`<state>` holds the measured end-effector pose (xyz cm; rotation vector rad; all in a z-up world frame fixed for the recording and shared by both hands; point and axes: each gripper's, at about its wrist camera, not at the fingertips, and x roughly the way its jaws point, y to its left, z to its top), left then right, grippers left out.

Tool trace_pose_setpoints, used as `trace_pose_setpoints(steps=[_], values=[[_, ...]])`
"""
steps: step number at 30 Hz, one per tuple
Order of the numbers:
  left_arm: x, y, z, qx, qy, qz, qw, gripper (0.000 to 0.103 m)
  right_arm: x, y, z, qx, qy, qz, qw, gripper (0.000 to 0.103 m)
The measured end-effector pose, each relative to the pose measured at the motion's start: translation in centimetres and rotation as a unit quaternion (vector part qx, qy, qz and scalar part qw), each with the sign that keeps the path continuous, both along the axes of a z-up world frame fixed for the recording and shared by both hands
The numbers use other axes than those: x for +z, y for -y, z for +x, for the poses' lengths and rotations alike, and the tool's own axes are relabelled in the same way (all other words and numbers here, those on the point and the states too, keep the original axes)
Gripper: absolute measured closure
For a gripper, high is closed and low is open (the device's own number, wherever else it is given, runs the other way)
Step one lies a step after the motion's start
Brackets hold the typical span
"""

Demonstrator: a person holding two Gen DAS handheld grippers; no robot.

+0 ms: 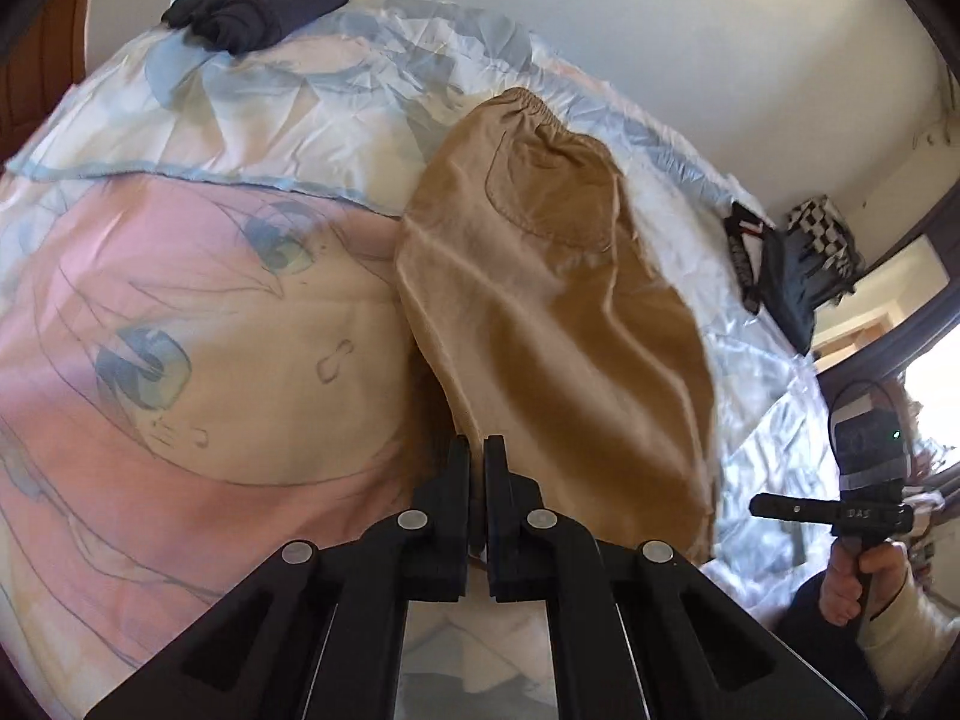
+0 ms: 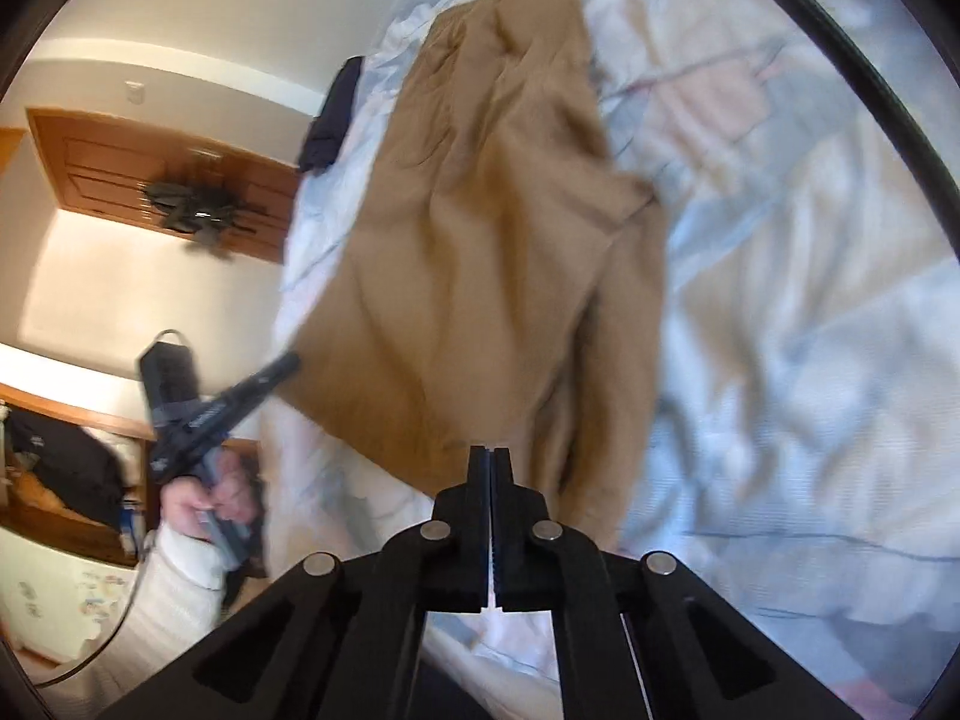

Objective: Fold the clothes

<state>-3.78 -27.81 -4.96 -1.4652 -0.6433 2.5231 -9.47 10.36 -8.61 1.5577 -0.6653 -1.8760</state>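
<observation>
Tan trousers [image 1: 540, 300] with an elastic waistband [image 1: 540, 114] and a sewn pocket lie lengthwise on the bed, waistband at the far end. In the left wrist view my left gripper [image 1: 477, 444] is shut, its tips pinching the near left corner of the tan cloth. The right gripper [image 1: 755, 504] shows side-on at the near right edge. In the right wrist view the trousers [image 2: 480, 240] rise in folds toward my right gripper [image 2: 492, 453], shut on the near hem. The left gripper [image 2: 293, 359] meets the cloth's left corner there.
A printed pink and pale-blue bedcover [image 1: 180, 330] spreads under everything. A dark garment [image 1: 258, 12] lies at the bed's far end, also the dark garment [image 2: 333, 114]. Dark and checkered clothes [image 1: 798, 258] pile at the right edge. A wooden door [image 2: 120, 162] stands beyond.
</observation>
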Motion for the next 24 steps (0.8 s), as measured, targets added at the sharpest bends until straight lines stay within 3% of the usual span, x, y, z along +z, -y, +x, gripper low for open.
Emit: trace_pose_setpoints(steps=[4,6,7,8,11,15,16,19,24], values=[[-3.0,0.0,-0.7,0.025,0.060,-0.080,0.9947,0.099,-2.1,0.5,-0.6,0.001,0.027,-0.017,0.999,0.099],[-3.7,0.2,-0.6,0.037,0.062,-0.080,0.9942,0.099,-3.2,0.8,-0.6,0.001,0.040,-0.027,0.999,0.096],[-3.6,0.3,-0.5,0.044,0.059,-0.075,0.9944,0.099,-3.7,0.9,-0.6,0.001,0.045,-0.033,0.998,0.085],[-3.7,0.4,-0.5,0.052,0.058,-0.071,0.9944,0.099,-4.2,1.0,-0.6,0.000,0.051,-0.039,0.998,0.064],[-4.2,0.1,-0.8,0.056,0.075,-0.073,0.9929,0.097,-4.3,1.0,-0.8,-0.018,0.046,-0.043,0.998,0.046],[-4.5,0.0,-1.4,0.053,0.090,-0.081,0.9912,0.095,-5.3,0.6,-0.8,-0.035,0.067,-0.041,0.996,0.046],[-4.6,0.1,-1.5,0.052,0.093,-0.079,0.9912,0.095,-5.1,0.4,-0.7,-0.043,0.069,-0.069,0.994,0.047],[-4.6,0.2,-1.5,0.051,0.091,-0.073,0.9919,0.095,-4.1,-0.4,-1.0,-0.078,0.037,-0.106,0.991,0.048],[-4.8,0.7,-1.1,0.053,0.082,-0.061,0.9933,0.095,-5.4,0.6,-3.0,-0.095,0.036,-0.097,0.990,0.048]])
